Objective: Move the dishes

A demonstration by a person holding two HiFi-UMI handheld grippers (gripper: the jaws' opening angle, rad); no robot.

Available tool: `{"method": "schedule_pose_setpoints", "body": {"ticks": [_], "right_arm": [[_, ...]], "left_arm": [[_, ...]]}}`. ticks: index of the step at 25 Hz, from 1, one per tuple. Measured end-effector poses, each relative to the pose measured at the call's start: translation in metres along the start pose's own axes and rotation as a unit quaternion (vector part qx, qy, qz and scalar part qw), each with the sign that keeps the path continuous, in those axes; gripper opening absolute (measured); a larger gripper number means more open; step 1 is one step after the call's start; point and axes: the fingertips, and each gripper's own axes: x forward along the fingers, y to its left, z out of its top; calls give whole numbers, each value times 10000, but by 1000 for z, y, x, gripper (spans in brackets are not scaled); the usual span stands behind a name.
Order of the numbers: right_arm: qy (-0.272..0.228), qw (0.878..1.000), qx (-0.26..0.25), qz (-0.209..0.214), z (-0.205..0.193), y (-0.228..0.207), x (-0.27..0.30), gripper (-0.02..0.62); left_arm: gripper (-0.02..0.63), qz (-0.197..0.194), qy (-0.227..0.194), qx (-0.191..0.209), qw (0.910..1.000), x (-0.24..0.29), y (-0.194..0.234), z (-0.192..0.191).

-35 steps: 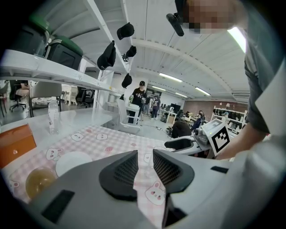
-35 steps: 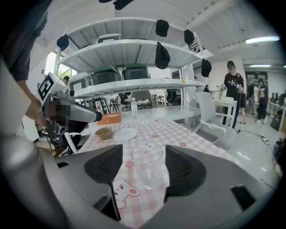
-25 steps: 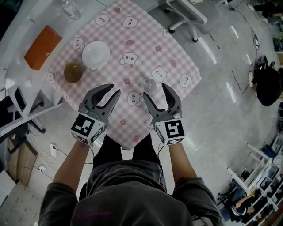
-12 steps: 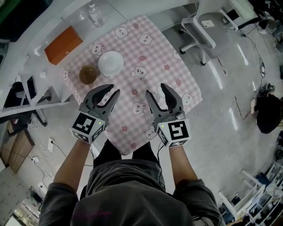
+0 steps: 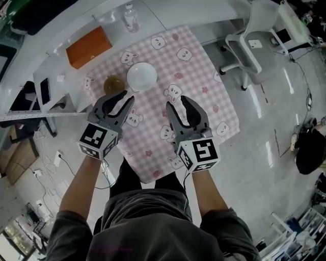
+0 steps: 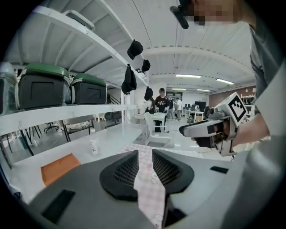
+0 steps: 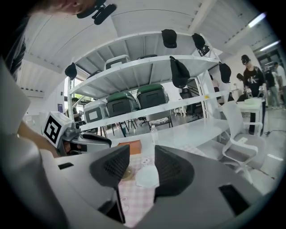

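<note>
Pink-and-white checked cloth, printed with little bears, lies spread on the counter under and ahead of both our tongs. We hold the left tongs with the jaws spread a narrow way apart; in the left gripper view only the cloth shows through the gap of the left tongs. The right tongs are spread wider, their jaws have just been narrowing, and nothing sits between them. The white bowl stands on the cloth ahead of the tongs, closer to the left pair, touched by neither. In the right gripper view the white bowl shows through the gap of the right tongs, well beyond the tips. An amber glass bowl sits just ahead of the left tongs, beside the white one. Further ahead and to the left of the left tongs lie an orange box and a clear bottle. A white chair stands off to the right of the right tongs.
</note>
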Motion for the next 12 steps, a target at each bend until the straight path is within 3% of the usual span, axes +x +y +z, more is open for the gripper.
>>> {"method": "schedule_pose_setpoints", "body": {"ticks": [8,12], "right_arm": [[211,9974,585,-358,-10,25,51,179],[345,9951,654,-661,-33,16,88,180]], "left_arm": [[98,-436,307,204,9984,18,59,-14],[98,-737,384,325,9960,47,88,-28]]}}
